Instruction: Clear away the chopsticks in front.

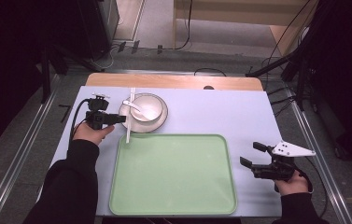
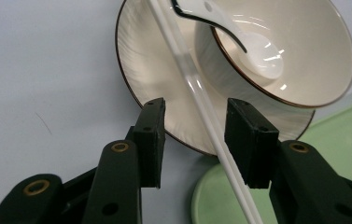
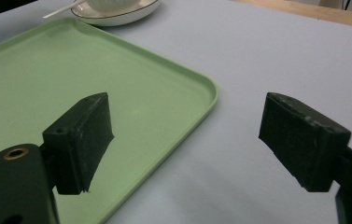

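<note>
White chopsticks [image 2: 197, 88] lie across the plate [image 2: 141, 70] on the left, between the spread jaws of the left gripper [image 2: 194, 135], not pinched. On the right, near the green tray [image 1: 173, 172], the right gripper [image 3: 185, 140] stands wide open.

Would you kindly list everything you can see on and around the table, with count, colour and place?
chopsticks: a white pair, lying across the plate's left rim, one end over the tray's far-left corner, passing between the left gripper's jaws
plate: one, cream with dark rim, far left of table
bowl: one, cream, on the plate
spoon: one, white, resting in the bowl
tray: one, pale green, near centre of table
table: one, light blue top with wooden far edge
left gripper: one, black, at the plate's left rim, jaws apart around the chopsticks
right gripper: one, black with grey plate, right of the tray, open
</note>
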`<action>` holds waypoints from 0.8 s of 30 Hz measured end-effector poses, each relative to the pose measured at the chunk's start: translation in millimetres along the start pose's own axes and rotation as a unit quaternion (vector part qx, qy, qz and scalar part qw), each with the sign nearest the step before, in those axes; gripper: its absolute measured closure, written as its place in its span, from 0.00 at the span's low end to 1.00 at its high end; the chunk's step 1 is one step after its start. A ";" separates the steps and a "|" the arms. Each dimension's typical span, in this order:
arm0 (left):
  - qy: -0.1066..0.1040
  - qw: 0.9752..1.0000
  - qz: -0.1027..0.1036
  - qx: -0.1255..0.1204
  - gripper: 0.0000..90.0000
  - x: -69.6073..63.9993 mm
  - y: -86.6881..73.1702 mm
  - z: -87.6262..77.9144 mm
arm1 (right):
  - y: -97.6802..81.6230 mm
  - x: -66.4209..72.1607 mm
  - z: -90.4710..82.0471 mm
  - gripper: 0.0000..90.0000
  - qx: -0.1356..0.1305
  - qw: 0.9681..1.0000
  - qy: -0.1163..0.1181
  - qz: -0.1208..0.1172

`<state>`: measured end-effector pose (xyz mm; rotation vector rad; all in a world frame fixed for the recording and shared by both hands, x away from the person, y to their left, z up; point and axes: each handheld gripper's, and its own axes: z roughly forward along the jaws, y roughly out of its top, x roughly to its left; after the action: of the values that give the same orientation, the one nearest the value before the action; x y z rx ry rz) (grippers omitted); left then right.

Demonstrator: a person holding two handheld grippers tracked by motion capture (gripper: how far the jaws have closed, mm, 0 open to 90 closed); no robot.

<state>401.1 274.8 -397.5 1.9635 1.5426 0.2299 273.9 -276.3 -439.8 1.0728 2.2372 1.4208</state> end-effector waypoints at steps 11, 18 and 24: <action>0.018 1.000 -0.004 0.010 0.66 -5.1 2.3 16.4 | -0.6 -0.4 -1.8 0.20 -0.002 1.000 -0.002 0.002; 0.027 1.000 0.000 0.016 0.67 -6.2 2.3 21.0 | -0.6 -0.1 -1.8 0.20 0.000 1.000 -0.001 0.002; 0.029 0.999 -0.002 0.016 0.69 -8.3 2.5 25.8 | -0.9 -0.3 -2.2 0.20 0.000 1.000 0.000 0.002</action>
<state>413.4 257.5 -414.6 1.9940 1.5965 0.2646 272.5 -278.2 -439.6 1.0779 2.2354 1.4218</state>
